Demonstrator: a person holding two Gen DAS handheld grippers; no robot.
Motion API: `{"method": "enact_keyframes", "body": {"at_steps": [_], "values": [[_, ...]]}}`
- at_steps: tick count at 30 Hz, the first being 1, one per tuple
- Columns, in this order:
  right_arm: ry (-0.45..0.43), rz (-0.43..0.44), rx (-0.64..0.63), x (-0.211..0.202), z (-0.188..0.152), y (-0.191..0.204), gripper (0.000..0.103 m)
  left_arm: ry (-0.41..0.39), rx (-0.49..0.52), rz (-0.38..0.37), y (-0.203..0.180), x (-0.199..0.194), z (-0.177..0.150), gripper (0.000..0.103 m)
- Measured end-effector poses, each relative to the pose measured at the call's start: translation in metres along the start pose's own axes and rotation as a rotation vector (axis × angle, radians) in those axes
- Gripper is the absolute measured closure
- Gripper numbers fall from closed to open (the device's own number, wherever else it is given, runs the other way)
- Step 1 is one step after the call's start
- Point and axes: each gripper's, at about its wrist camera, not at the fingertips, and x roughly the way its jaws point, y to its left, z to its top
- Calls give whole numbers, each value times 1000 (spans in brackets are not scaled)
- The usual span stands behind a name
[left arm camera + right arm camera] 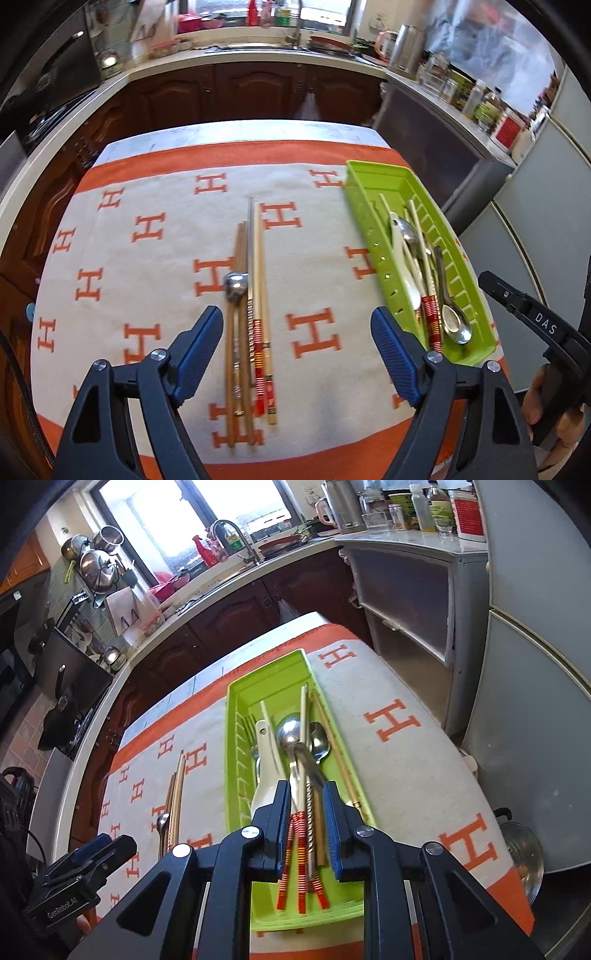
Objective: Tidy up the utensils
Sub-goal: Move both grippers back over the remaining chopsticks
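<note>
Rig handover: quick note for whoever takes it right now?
Left gripper: open, hovering over the loose utensils.
Right gripper: over the green tray, jaws narrowed around chopsticks and a spoon handle; grip unclear.
Done: tray holds spoons, a white spoon, a fork and chopsticks.
Left: chopsticks and a metal spoon lie on the cloth; move them into the tray.
</note>
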Motion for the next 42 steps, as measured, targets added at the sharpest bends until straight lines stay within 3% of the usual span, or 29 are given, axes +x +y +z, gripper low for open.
{"method": "enact_keyframes", "body": {"at_steps": [3, 12, 27, 33, 35, 42], "values": [[10, 10, -26, 2, -4, 15, 85, -20, -29, 27, 16, -5, -9, 19], [43, 48, -110, 5, -13, 59, 85, 64, -116, 17, 45, -5, -24, 19], [86, 88, -240, 5, -32, 111, 85, 124, -121, 16, 57, 4, -27, 17], [116, 95, -292, 11, -41, 127, 85, 87, -134, -6, 65, -1, -25, 9], [126, 92, -309, 15, -43, 132, 85, 84, -136, 2, 68, -2, -24, 1], [166, 100, -350, 34, -48, 153, 85, 100, -213, 30, 94, 7, -26, 1]]}}
